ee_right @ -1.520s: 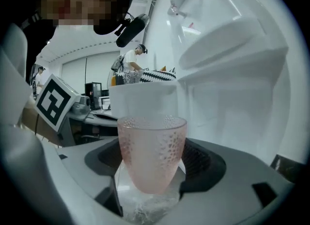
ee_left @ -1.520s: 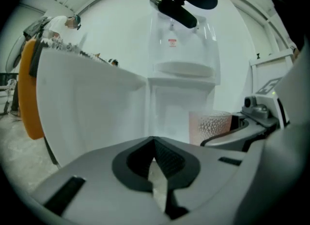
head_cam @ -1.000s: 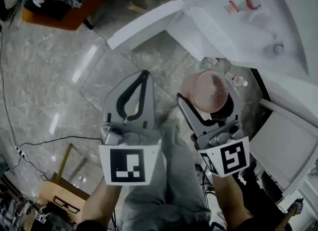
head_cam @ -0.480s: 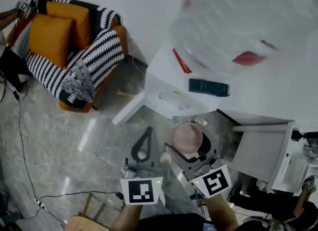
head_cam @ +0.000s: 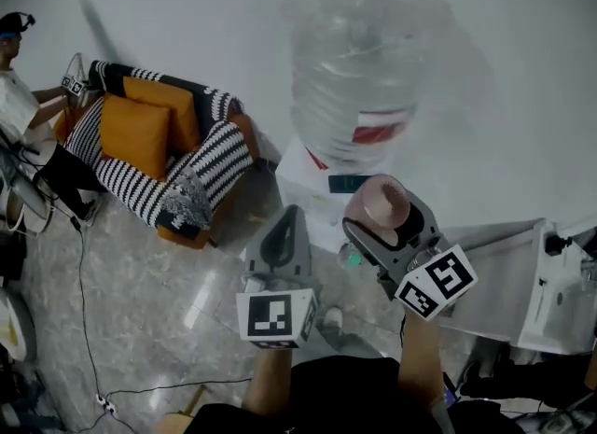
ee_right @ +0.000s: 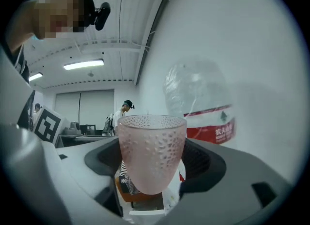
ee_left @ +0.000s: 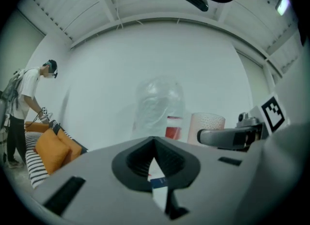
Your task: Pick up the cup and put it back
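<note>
Cup (head_cam: pixel 382 201), pink and dimpled, is being carried in mid-air just in front of the water bottle (head_cam: pixel 364 77). Below and left of the bottle, the left tongs (head_cam: pixel 287 219) are riding pressed together, gripping nothing. Close under its base, the right tongs (ee_right: pixel 152 168) are clamping the cup upright. Since a second ago the head view is swinging up from floor to bottle, so the carry seems under way, the put-back pending.

A pale pink, translucent cup (ee_right: pixel 151 154) with a dimpled surface is held upright in the air, gripped at its sides by the right claw (head_cam: pixel 386 217).
</note>
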